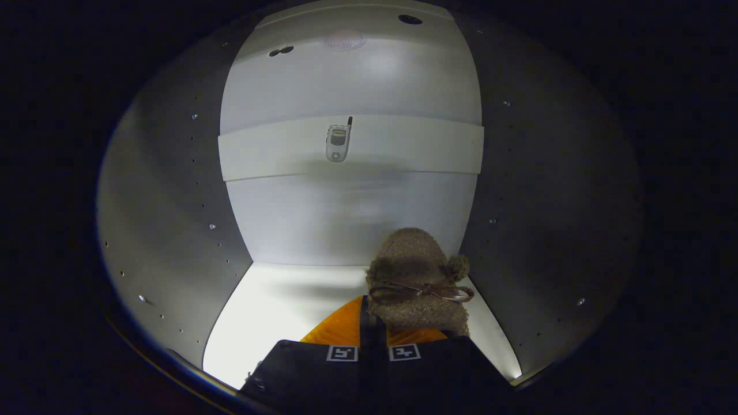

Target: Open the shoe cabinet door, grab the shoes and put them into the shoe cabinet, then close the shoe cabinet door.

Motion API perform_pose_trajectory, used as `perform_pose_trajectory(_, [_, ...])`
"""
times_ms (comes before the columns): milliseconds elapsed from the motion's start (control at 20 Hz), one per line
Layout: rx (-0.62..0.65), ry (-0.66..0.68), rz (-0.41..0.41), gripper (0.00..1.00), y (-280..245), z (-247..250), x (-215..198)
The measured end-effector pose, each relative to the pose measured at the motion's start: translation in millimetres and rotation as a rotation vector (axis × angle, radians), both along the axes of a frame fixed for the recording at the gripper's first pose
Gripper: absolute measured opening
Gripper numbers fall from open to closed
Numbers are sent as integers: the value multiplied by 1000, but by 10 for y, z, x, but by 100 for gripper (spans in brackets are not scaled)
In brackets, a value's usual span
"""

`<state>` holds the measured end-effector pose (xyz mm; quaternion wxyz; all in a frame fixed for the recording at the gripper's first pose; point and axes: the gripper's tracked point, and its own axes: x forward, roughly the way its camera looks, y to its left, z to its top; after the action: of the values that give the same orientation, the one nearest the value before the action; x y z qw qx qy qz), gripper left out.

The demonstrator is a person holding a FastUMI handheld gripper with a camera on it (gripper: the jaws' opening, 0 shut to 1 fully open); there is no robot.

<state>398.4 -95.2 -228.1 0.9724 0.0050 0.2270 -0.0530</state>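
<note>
One fuzzy shoe (418, 282) is hanging pinched between my closed fingers (372, 323) inside the shoe cabinet (173, 230), above its floor; I'm judging it light and soft, best gripped by the rim.

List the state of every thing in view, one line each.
Fuzzy brown slipper with ribbon bow: held, orange sole showing, inside cabinet.
Gripper fingers: shut on the slipper.
White shoe cabinet: open, lit inside.
Small silver flip phone: closed, lying on upper shelf.
</note>
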Motion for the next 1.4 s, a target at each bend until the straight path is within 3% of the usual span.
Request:
perform_pose_trajectory(150, [-10, 44, 15, 8, 53, -134, -8])
perform_pose_trajectory(250, [-14, 64, 11, 20, 53, -194, -47])
perform_pose_trajectory(400, [-30, 68, -6, 41, 40, -146, -95])
perform_pose_trajectory(650, [-31, 36, -21, 93, 78, 12, -298])
perform_pose_trajectory(750, [-40, 15, -38, 93, 67, 119, -385])
perform_pose_trajectory(850, [-44, -23, -35, 100, 101, 285, -482])
perform_pose_trajectory(1400, [-54, -178, -59, 98, 215, 1234, -1526])
